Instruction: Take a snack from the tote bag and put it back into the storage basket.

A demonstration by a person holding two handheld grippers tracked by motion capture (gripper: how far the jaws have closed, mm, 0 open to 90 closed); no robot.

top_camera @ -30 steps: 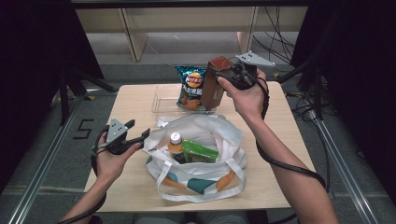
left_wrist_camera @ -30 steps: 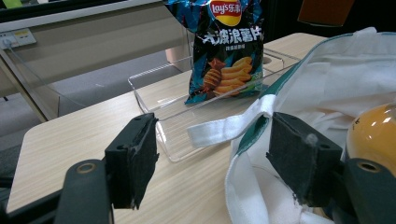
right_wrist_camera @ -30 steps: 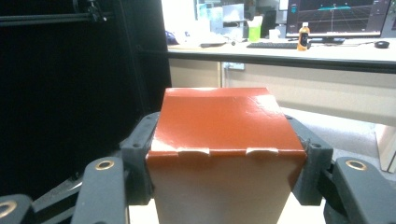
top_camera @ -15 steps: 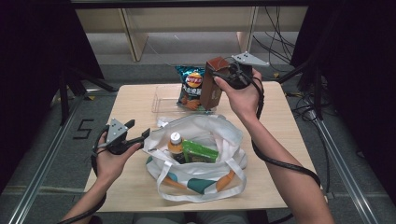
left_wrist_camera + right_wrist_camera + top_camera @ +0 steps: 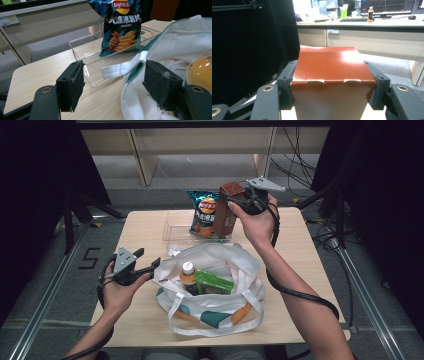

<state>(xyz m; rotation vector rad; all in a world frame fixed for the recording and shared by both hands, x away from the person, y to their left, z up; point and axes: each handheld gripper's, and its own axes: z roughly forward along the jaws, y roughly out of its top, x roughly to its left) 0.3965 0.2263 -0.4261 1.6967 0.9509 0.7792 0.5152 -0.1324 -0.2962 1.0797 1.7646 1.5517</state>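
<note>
A glossy red-brown carton (image 5: 226,210) hangs above the table's back edge with my right gripper (image 5: 241,200) shut on it. The right gripper view has the carton (image 5: 330,75) squeezed on both sides by the jaws. Below it a Lay's chip bag (image 5: 204,214) leans in a clear plastic tray (image 5: 172,232). A white tote bag (image 5: 222,257) lies open mid-table and holds an orange bottle (image 5: 187,272) and a green packet (image 5: 214,282). My left gripper (image 5: 146,266) is open at the bag's left rim. The bag's white strap (image 5: 120,70) runs between its jaws.
The wooden table (image 5: 310,270) has bare room to the right of the bag and at the front left. Floor rails run along both sides. A shelf unit (image 5: 200,145) stands beyond the table. Cables trail from both grippers.
My right gripper has carried the carton slightly away and upward over the tray. The left gripper and the bag have stayed still.
</note>
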